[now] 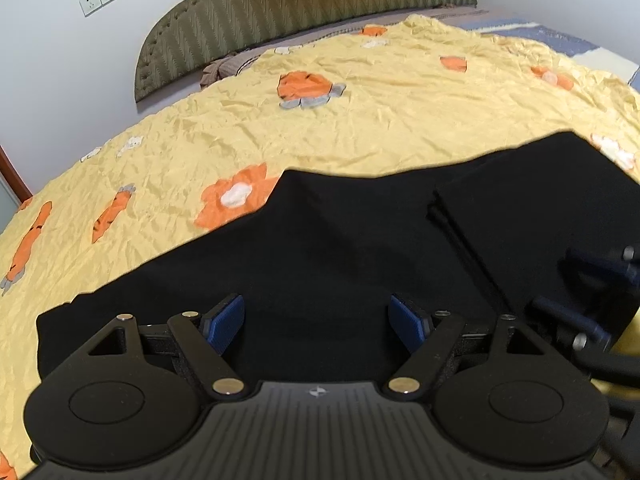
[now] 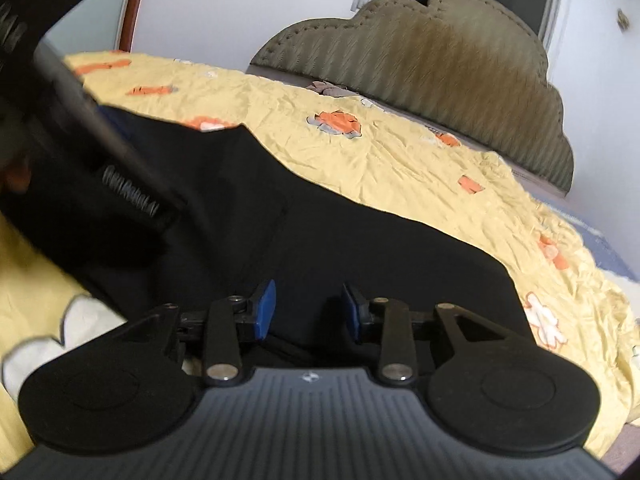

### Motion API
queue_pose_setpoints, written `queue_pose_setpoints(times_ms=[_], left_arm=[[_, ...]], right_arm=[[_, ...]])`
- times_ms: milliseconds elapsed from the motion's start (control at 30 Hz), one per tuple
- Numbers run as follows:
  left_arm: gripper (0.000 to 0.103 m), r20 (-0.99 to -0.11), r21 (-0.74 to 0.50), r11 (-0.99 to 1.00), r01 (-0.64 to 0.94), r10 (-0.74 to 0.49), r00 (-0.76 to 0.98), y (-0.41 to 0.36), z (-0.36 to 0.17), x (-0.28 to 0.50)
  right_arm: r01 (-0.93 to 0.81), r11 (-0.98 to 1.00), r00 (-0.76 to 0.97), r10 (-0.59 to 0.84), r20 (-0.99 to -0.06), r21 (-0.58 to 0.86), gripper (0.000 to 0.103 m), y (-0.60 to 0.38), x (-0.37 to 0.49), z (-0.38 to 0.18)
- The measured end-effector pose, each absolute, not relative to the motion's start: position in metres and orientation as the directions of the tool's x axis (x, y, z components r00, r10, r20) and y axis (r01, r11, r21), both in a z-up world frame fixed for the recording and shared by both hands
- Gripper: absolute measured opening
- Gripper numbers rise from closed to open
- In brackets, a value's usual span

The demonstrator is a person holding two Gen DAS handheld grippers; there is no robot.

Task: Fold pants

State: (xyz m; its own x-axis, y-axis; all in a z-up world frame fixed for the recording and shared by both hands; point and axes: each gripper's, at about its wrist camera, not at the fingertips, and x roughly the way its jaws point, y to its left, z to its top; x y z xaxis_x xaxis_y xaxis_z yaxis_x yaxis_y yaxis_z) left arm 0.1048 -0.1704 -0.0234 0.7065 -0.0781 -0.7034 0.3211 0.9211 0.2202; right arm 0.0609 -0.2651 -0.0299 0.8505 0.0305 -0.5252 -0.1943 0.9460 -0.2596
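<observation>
Two grippers hang released over the pants (image 1: 320, 260): left gripper (image 1: 316, 324) wide, right gripper (image 2: 308, 308) half-parted, gripping nothing. We risk disturbing the fold at frame right.

Olive scalloped headboard (image 1: 312, 4), white wall (image 1: 60, 60), yellow carrot-print bedspread (image 1: 360, 120)

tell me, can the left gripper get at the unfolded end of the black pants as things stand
Probably yes: the left gripper hangs open right over the black pants, nothing between its pads and the cloth.
</observation>
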Motion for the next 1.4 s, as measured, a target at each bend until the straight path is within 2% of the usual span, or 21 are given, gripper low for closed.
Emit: queue_pose_setpoints(times_ms=[300,433,533,600,667,733,833,933,1033,1167,1367,1400], left_arm=[[0.079,-0.667,0.092,0.919,0.384,-0.229,0.709,-0.208,-0.01,0.122],[0.079,-0.681,0.143,0.9,0.412,-0.213,0.701,-0.233,-0.03,0.126],[0.082,-0.658,0.204,0.889,0.411,-0.186,0.73,-0.243,-0.047,0.12],[0.091,-0.613,0.246,0.888,0.388,-0.168,0.772,-0.243,-0.052,0.113],[0.095,-0.582,0.268,0.887,0.376,-0.162,0.797,-0.243,-0.056,0.109],[0.097,-0.558,0.26,0.895,0.362,-0.166,0.813,-0.24,-0.06,0.107],[0.098,-0.558,0.218,0.908,0.357,-0.184,0.809,-0.235,-0.061,0.109],[0.098,-0.571,0.176,0.918,0.356,-0.2,0.796,-0.23,-0.06,0.112],[0.098,-0.577,0.151,0.923,0.354,-0.209,0.79,-0.227,-0.061,0.114],[0.098,-0.574,0.151,0.924,0.352,-0.208,0.792,-0.226,-0.061,0.113],[0.098,-0.566,0.166,0.921,0.354,-0.205,0.798,-0.227,-0.061,0.111],[0.098,-0.567,0.164,0.921,0.354,-0.205,0.798,-0.227,-0.061,0.111]], right_arm=[[-0.174,0.966,0.852,0.05,-0.521,-0.192,0.034,-0.278,0.054,-0.029],[-0.068,0.992,0.883,0.009,-0.469,-0.109,0.036,-0.307,0.033,-0.021],[0.105,0.993,0.902,-0.076,-0.426,0.046,0.044,-0.354,0.018,-0.018],[0.225,0.952,0.895,-0.119,-0.43,0.206,0.046,-0.394,0.01,-0.021],[0.281,0.866,0.895,-0.081,-0.439,0.413,0.047,-0.434,0.006,-0.029],[0.282,0.754,0.912,-0.019,-0.409,0.593,0.048,-0.464,0.002,-0.041],[0.279,0.611,0.927,0.029,-0.373,0.741,0.048,-0.487,0.003,-0.059],[0.317,0.517,0.926,0.012,-0.377,0.795,0.048,-0.493,0.003,-0.075],[0.306,0.524,0.929,0.018,-0.37,0.794,0.05,-0.489,0.004,-0.077],[0.261,0.48,0.938,0.078,-0.337,0.838,0.057,-0.49,0.014,-0.076],[0.295,0.445,0.935,0.049,-0.352,0.845,0.053,-0.502,0.026,-0.077],[0.3,0.452,0.932,0.049,-0.359,0.84,0.049,-0.502,0.027,-0.077]])
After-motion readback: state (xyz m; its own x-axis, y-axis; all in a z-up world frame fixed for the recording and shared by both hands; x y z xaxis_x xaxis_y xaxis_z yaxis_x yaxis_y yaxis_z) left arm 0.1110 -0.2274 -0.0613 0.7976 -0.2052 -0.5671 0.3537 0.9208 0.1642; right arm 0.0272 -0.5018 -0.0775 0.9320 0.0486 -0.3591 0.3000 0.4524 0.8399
